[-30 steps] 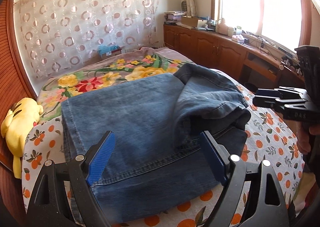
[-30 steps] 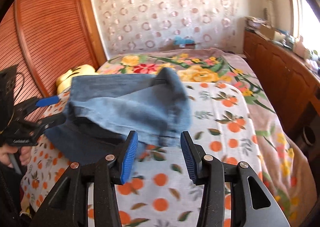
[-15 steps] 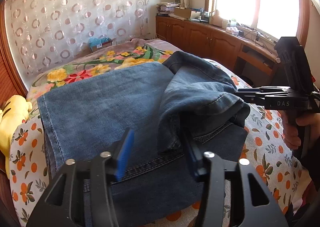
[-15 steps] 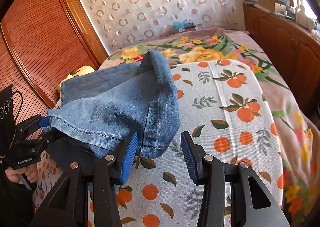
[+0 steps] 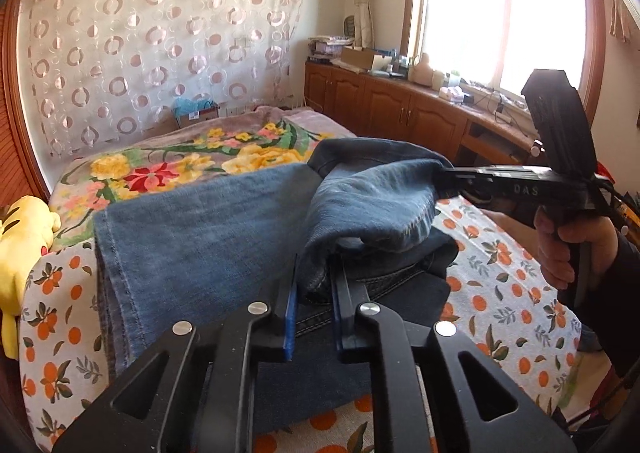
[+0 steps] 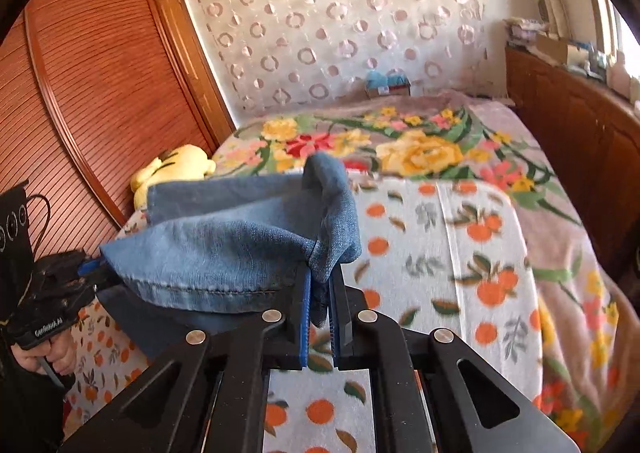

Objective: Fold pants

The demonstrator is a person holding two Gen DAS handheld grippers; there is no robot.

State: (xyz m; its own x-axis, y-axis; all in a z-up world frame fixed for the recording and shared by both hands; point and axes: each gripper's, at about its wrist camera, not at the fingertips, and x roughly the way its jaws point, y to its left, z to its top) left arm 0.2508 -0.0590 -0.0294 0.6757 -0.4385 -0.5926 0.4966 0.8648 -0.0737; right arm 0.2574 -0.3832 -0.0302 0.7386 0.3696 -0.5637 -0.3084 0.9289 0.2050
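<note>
Both grippers were apart before; now the left gripper is closing on soft blue jeans and the right gripper pinches their stitched hem, lifted above the orange-print bedsheet. "DAS" shows on the right one's black body.

My left wrist camera looks forward and down along its fingers, close over the jeans on the bed, facing the curtain and window, with my right gripper at its right edge. My right wrist camera, equally close, looks along its own fingers toward the wardrobe and the curtain. Both views share the jeans, bed and yellow toy.
</note>
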